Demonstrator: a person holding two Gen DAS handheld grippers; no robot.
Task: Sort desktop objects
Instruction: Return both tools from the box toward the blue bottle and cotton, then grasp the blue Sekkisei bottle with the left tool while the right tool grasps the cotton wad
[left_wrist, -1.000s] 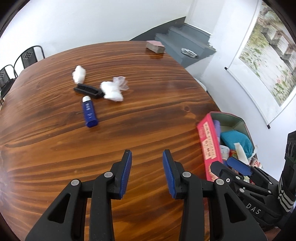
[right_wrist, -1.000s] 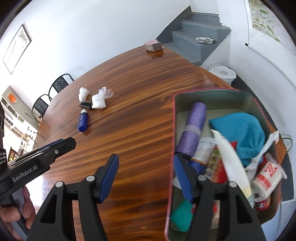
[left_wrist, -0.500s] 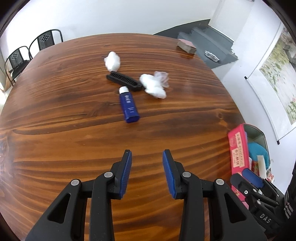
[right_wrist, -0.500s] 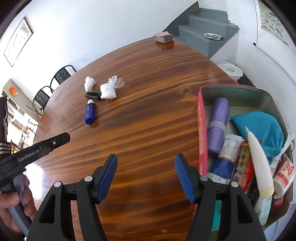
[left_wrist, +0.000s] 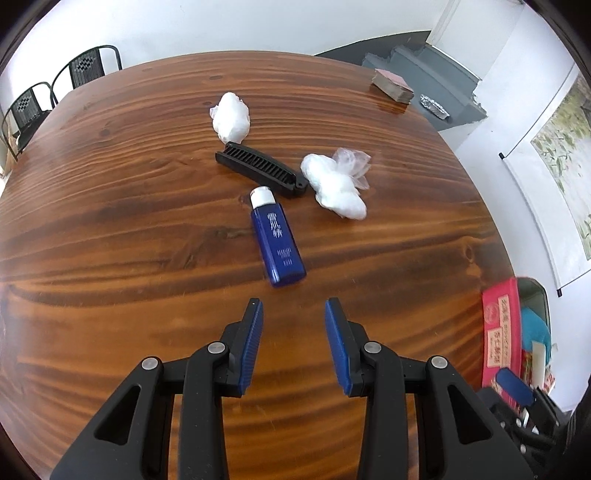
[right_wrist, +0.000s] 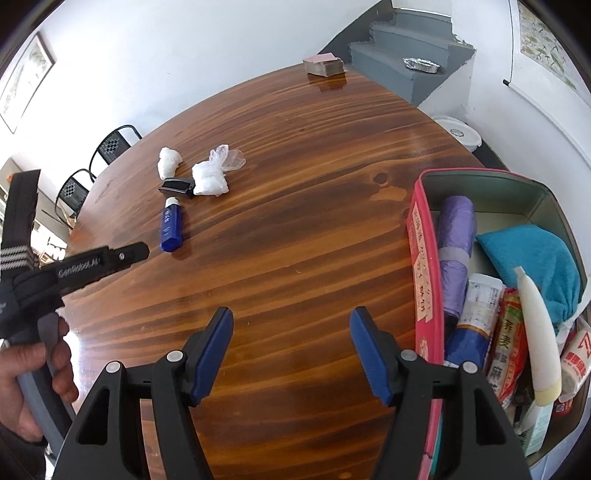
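A blue bottle with a white cap (left_wrist: 277, 240) lies on the wooden table, just ahead of my open, empty left gripper (left_wrist: 293, 314). Behind it lie a black folding comb (left_wrist: 260, 170) and two white plastic-wrapped wads (left_wrist: 231, 116) (left_wrist: 334, 184). The bottle (right_wrist: 171, 229), the comb (right_wrist: 177, 186) and the wads (right_wrist: 210, 177) also show in the right wrist view, far left. My right gripper (right_wrist: 291, 325) is open and empty over the table, left of the pink-sided tin box (right_wrist: 421, 258) filled with several items.
A stack of cards (left_wrist: 393, 85) sits at the table's far edge. Black chairs (left_wrist: 33, 107) stand beyond the far left rim. Grey stairs (right_wrist: 406, 62) and a white bin (right_wrist: 458, 133) lie off the table's right side. The box (left_wrist: 498, 328) sits at the right table edge.
My left gripper has moved left and forward toward the blue bottle, which now lies just ahead of the fingertips. My right gripper has drawn back left, away from the box. Both stay open.
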